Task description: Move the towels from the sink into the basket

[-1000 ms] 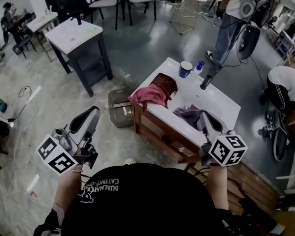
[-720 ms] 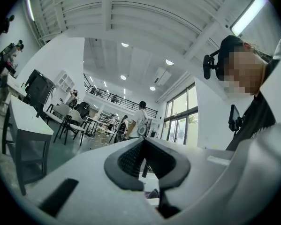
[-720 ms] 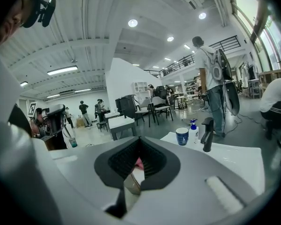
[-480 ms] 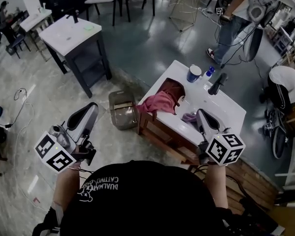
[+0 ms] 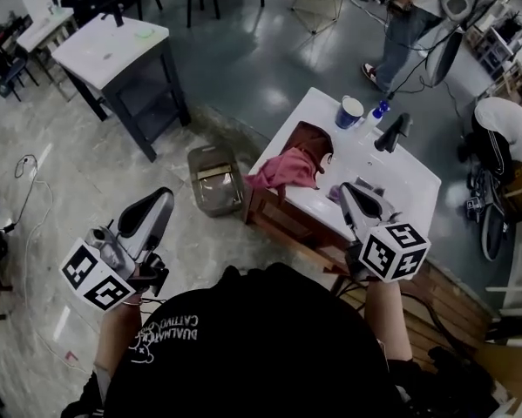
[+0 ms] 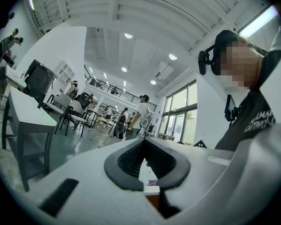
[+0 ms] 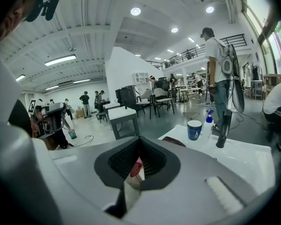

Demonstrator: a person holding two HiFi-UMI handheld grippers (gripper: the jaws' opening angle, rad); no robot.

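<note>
Pink-red towel [image 5: 285, 169]; purple towel [image 5: 333, 196]; white sink [image 5: 410, 184]; dark blue cup [image 5: 350, 111]; black tap [image 5: 391, 133]; grey-brown basket [image 5: 215, 179]; grey marbled floor [image 5: 60, 190].

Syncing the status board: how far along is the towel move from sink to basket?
Done: nothing visible; no towel shows in the basket on the floor. In hand: nothing. The left gripper and right gripper are both shut and empty, the right one over the sink. Left: the pink towel draped over the sink's edge and the purple towel by the right gripper's tip, both yet to move.
</note>
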